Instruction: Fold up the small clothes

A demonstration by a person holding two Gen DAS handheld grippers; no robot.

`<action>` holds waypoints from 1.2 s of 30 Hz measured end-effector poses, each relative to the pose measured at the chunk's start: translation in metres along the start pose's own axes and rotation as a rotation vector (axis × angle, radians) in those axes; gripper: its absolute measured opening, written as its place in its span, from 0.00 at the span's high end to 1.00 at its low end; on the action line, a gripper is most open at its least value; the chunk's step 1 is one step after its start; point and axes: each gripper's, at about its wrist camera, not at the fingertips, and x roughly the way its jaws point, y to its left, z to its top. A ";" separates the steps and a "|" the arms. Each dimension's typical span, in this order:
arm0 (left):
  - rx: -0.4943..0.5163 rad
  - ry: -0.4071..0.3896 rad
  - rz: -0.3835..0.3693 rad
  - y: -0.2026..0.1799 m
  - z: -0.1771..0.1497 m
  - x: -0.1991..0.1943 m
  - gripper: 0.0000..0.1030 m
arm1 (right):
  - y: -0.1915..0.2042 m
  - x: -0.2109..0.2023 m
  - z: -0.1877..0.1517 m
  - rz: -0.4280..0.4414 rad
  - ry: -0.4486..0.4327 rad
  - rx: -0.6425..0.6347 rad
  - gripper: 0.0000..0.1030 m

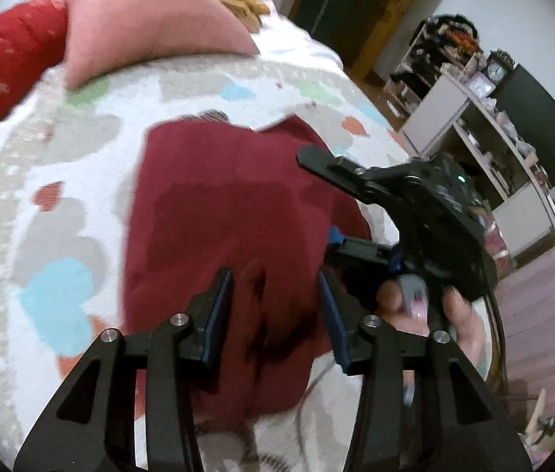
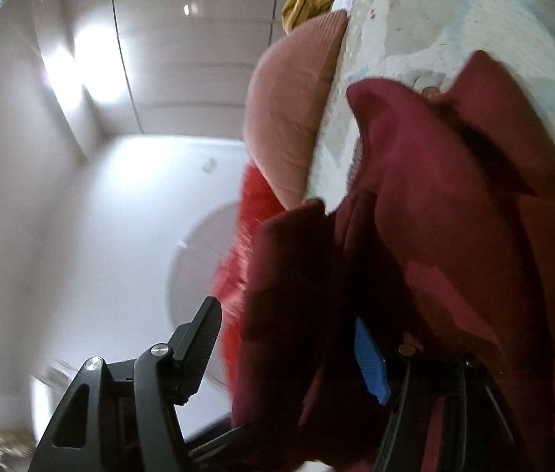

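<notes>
Left gripper point(image 1: 275, 314) hangs over the maroon garment point(image 1: 218, 216) with its blue-padded fingers spread apart and nothing between them. From the left wrist view, the garment lies mostly flat on the heart-patterned bedspread point(image 1: 61, 204), with a pink cushion point(image 1: 147, 19) and a bright red cloth point(image 1: 6, 63) well beyond the garment's far edge. The right gripper point(image 1: 360, 212) reaches in at the garment's right edge, the person's hand point(image 1: 426, 306) wrapped round its handle. This view does not show whether it has any cloth.

From the right wrist view, the right gripper point(image 2: 289, 350) has its fingers set wide, and a thick bunch of the maroon garment point(image 2: 454, 216) drapes over the blue-padded finger point(image 2: 371, 358); I cannot tell if cloth is pinched or merely lying across it. The frame is blurred and tilted steeply, the pink cushion point(image 2: 293, 118) just past the garment's raised fold.

My judgement: the fold could go crooked. With cloth only draped, a quick swing may let it slide off and fall in a heap. The idle left gripper is not pinning the flat part, so the whole piece might drag toward the cushion.
</notes>
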 end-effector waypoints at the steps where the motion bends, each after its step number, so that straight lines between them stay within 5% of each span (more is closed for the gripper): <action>1: -0.012 -0.039 0.014 0.006 -0.006 -0.011 0.57 | 0.004 0.003 0.000 -0.033 0.019 -0.020 0.39; 5: -0.038 -0.145 0.068 0.032 -0.027 -0.040 0.57 | 0.017 0.015 0.002 -0.131 0.079 -0.084 0.39; 11: -0.084 -0.111 -0.030 0.050 -0.036 -0.028 0.57 | 0.024 0.033 0.000 -0.234 0.107 -0.139 0.39; 15: 0.030 -0.106 -0.078 0.030 -0.047 -0.023 0.57 | 0.027 0.036 -0.003 -0.301 0.122 -0.205 0.39; 19: 0.153 -0.085 -0.096 0.018 -0.065 -0.024 0.37 | 0.026 0.039 0.000 -0.317 0.133 -0.214 0.39; 33: 0.318 -0.181 0.051 0.011 -0.066 -0.001 0.36 | 0.027 0.045 0.004 -0.333 0.183 -0.232 0.40; 36: 0.331 -0.199 0.060 0.009 -0.060 0.011 0.36 | 0.030 0.048 0.002 -0.373 0.178 -0.270 0.52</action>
